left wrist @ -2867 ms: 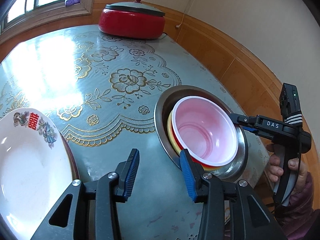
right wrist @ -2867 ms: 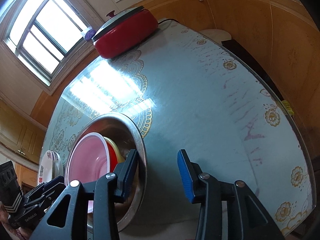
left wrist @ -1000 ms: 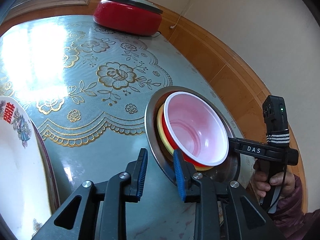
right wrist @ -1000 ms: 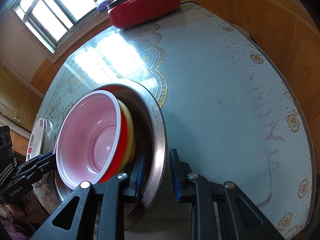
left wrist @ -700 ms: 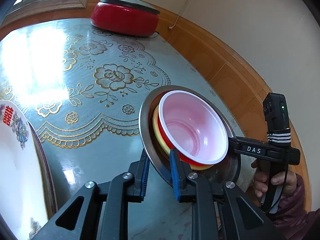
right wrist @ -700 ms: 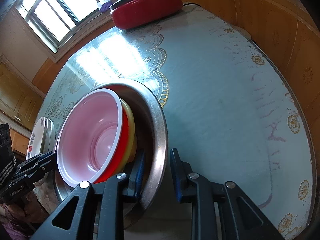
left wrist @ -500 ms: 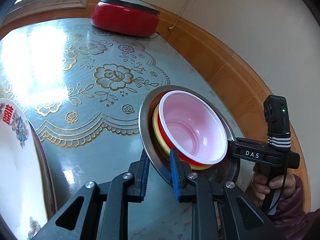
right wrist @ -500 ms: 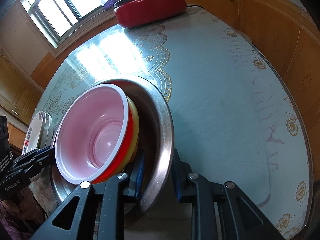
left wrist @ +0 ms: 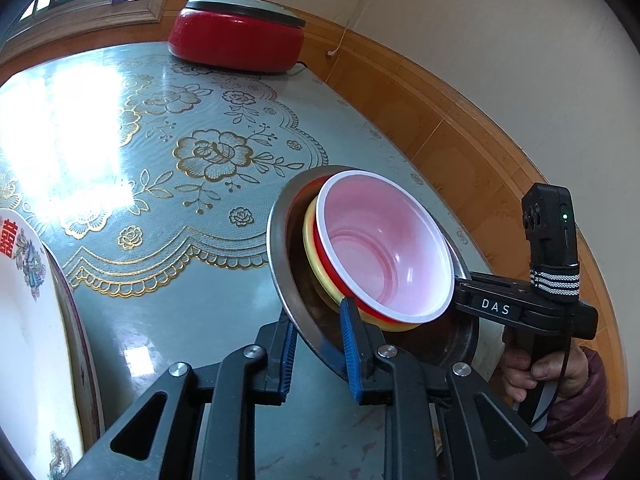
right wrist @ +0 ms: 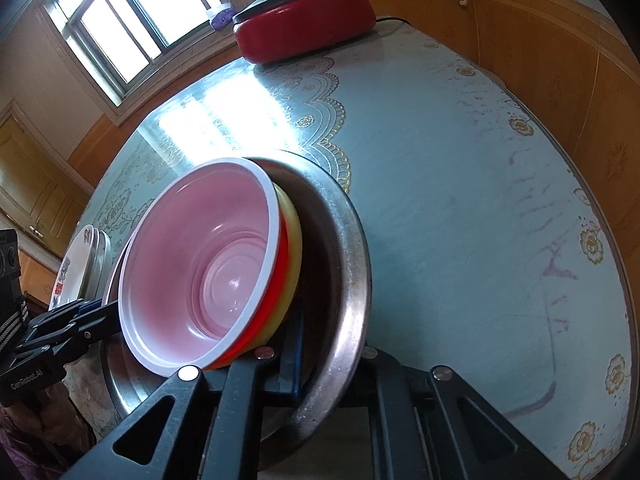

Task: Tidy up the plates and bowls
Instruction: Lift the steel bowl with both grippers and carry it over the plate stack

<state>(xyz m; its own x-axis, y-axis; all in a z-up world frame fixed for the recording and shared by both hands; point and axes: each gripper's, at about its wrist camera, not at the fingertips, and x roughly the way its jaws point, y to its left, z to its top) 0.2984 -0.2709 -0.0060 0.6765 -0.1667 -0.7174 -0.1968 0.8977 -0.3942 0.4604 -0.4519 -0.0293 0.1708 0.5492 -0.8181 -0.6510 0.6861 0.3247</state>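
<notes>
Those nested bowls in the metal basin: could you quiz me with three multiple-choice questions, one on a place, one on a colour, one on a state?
1. Where is the red lidded pot?
A. at the table's far edge by the wall
B. inside the basin
C. on the white plate

2. What colour is the inside of the top bowl?
A. green
B. pink
C. black

3. How is the steel basin held?
A. untouched
B. by one gripper only
C. its rim pinched by both grippers

Answers: 1 A, it stands beyond the floral pattern. 2 B, pink with a white rim. 3 C, the left gripper and right gripper each close their fingers on the rim.
</notes>
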